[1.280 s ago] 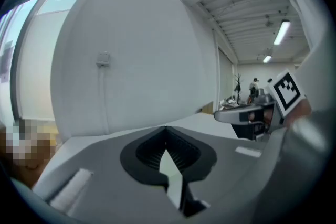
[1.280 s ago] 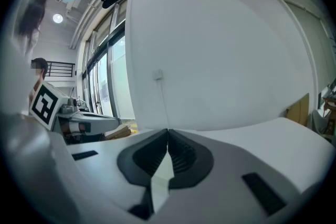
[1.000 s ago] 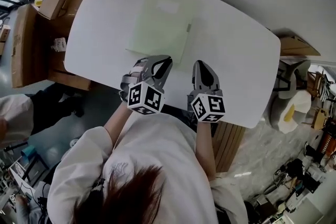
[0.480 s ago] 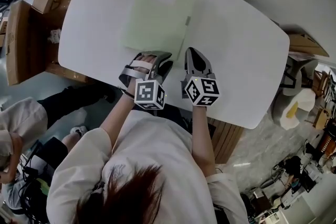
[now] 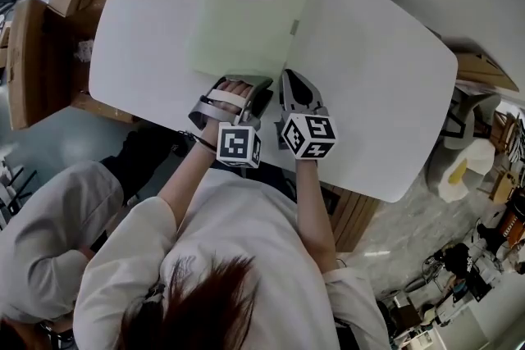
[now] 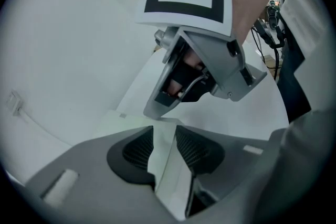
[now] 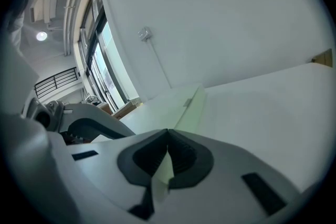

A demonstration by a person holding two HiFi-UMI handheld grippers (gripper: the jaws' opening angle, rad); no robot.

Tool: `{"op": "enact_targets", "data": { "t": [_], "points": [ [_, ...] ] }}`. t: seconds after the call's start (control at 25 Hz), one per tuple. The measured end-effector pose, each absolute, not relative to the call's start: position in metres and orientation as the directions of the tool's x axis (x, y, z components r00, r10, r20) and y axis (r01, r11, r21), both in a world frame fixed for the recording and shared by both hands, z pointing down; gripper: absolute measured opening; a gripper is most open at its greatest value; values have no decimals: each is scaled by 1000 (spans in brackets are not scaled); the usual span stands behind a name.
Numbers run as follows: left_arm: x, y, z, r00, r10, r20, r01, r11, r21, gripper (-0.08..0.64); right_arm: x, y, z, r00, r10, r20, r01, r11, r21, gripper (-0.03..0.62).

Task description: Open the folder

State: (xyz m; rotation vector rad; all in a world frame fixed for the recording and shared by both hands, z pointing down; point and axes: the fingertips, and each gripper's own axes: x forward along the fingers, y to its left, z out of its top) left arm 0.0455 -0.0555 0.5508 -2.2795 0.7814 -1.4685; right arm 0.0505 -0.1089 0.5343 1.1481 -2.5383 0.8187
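Head view: pale green folder lies flat on the white surface with both tongs at its near edge, grip unreadable there. Left gripper view: left tongs apart, just been opening, folder edge loose between them. Right gripper view: right tongs apparently pinched together on the folder's thin cover.

Folder on table, left gripper, right gripper at its edge
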Motion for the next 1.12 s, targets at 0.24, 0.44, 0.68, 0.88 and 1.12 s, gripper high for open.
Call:
{"op": "enact_targets", "data": {
  "t": [0.24, 0.44, 0.68, 0.88, 1.12],
  "points": [
    [47, -53, 560, 298, -587, 753, -216, -809, -546, 137, 54, -107, 541, -661, -612, 435, -750, 518, -411, 8],
    [45, -56, 557, 305, -586, 751, -258, -809, -527, 146, 55, -104, 543, -663, -606, 439, -748, 519, -414, 8],
    [39, -58, 550, 309, -584, 751, -289, -809, -511, 161, 50, -104, 542, -672, -596, 440, -741, 536, -406, 8],
    [34, -59, 544, 304, -608, 733, -306, -791, -529, 166, 47, -104, 543, -675, -587, 446, -737, 562, -375, 8],
    [36, -58, 542, 284, -635, 718, -283, -771, -570, 169, 47, -103, 544, -663, -594, 455, -746, 572, -341, 8]
  ]
}}
